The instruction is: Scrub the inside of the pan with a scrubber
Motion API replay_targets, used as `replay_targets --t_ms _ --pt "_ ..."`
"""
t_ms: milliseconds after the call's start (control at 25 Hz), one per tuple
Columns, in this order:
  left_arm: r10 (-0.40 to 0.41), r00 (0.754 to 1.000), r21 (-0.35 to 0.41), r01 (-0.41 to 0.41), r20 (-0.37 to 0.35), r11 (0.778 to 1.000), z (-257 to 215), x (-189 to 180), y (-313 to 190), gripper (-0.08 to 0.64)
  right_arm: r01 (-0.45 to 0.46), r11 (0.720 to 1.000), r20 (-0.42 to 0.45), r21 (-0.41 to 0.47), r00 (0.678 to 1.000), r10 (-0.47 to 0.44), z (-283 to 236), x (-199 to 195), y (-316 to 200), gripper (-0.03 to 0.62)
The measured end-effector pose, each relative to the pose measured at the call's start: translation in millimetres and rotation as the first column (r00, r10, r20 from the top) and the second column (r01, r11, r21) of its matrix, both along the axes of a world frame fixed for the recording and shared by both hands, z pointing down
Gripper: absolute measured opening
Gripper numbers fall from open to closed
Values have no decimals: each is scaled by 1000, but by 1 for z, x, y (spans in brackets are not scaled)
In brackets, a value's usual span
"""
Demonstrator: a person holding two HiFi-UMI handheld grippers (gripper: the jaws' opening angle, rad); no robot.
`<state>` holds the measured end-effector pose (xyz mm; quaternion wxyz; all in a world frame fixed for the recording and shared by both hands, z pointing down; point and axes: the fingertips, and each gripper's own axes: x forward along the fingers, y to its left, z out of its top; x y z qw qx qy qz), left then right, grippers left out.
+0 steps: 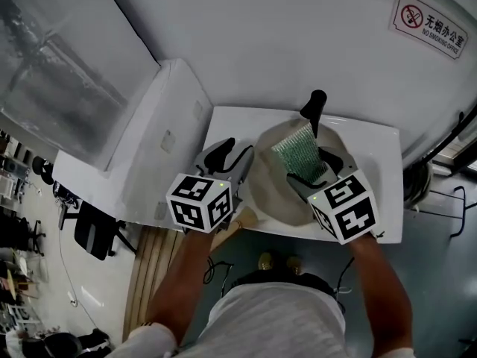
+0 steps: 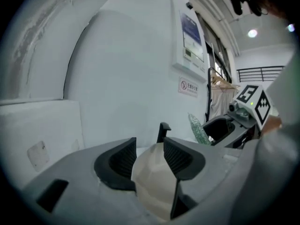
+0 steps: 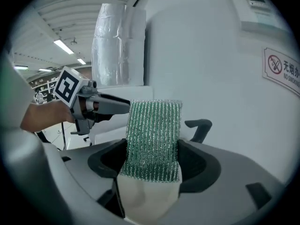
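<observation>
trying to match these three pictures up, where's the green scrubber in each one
head view: the scrubber is just right of centre, overlapping the pan.
left gripper view: small, right of centre at mid height.
right gripper view: dead centre, standing upright.
shared landmark: the no smoking sign, which also shows in the left gripper view and the right gripper view.

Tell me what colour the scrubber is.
Green with a silvery shimmer, in fine ribbed stripes. The scrubber shows best in the right gripper view.
</observation>
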<state>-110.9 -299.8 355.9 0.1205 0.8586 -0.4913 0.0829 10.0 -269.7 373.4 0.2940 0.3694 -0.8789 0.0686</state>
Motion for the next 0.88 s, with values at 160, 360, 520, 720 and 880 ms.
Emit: replay_targets --t_ms 160,360,520,720,880 --pt "48 997 133 -40 -55 990 -40 13 12 184 1 997 101 82 995 -9 -30 -2 1 340" --pt "100 989 274 -66 -112 959 -80 26 32 139 0 982 243 191 969 -48 -72 0 8 341" --pt "111 984 337 -58 -138 940 -100 32 44 108 15 960 329 279 938 -110 -101 1 20 339" --pt "159 974 412 -80 -161 907 -120 43 62 67 20 930 409 366 894 -180 -122 1 39 339" --pt "190 969 446 -101 -158 889 -127 53 73 43 3 912 468 411 857 -214 -134 6 51 340"
